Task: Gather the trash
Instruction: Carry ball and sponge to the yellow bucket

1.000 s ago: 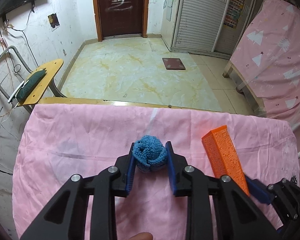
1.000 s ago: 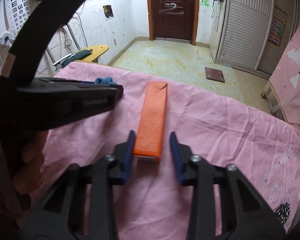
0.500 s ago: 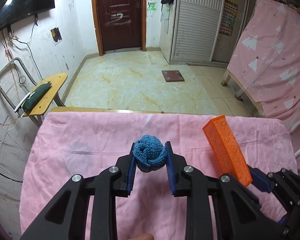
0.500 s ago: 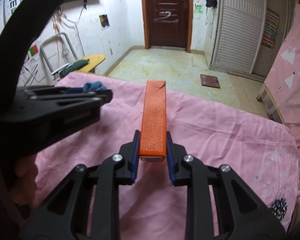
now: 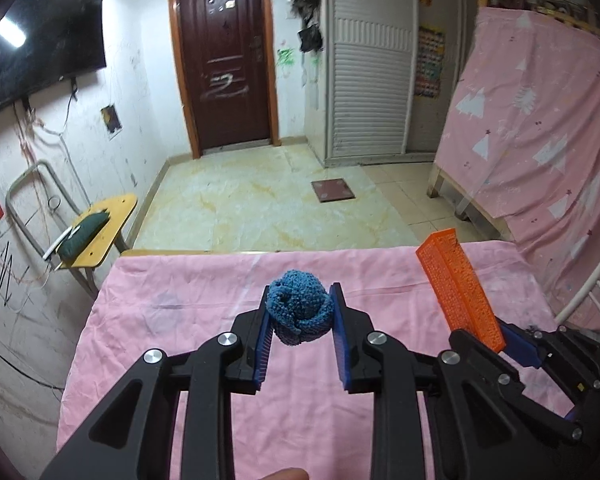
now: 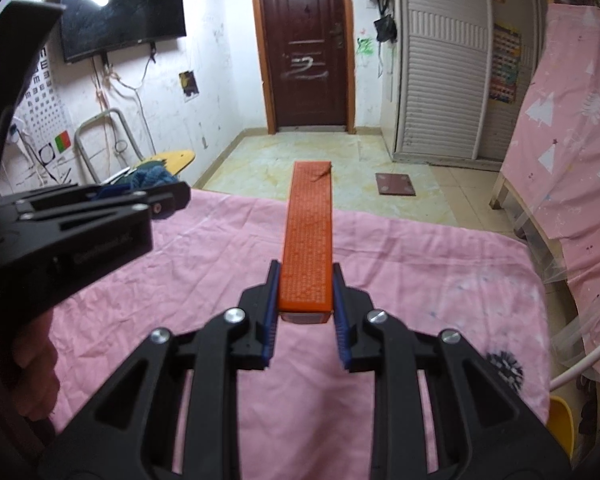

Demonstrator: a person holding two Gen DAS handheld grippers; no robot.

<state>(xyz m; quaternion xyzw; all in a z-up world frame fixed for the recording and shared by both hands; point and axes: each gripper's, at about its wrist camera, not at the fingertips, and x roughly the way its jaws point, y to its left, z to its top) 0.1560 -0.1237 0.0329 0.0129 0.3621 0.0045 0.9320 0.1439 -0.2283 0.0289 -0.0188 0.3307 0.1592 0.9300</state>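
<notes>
My left gripper (image 5: 300, 312) is shut on a blue knitted ball (image 5: 299, 306) and holds it above the pink tablecloth (image 5: 180, 320). My right gripper (image 6: 305, 280) is shut on the near end of a long orange box (image 6: 309, 240), which points forward and is raised off the cloth. In the left wrist view the orange box (image 5: 458, 284) sticks up at the right, held by the right gripper (image 5: 504, 336). In the right wrist view the left gripper (image 6: 100, 208) is at the left with the blue ball (image 6: 154, 176) partly hidden behind it.
The pink-covered table (image 6: 440, 280) ends at a far edge with tiled floor (image 5: 260, 208) beyond. A yellow chair (image 5: 100, 224) with a dark cushion stands at the left. A pink-draped bed (image 5: 540, 140) is at the right. A brown floor mat (image 5: 332, 191) lies ahead.
My right gripper closed on the orange box and lifted it. My left gripper lifted the blue ball off the cloth. Both views tilted upward.
</notes>
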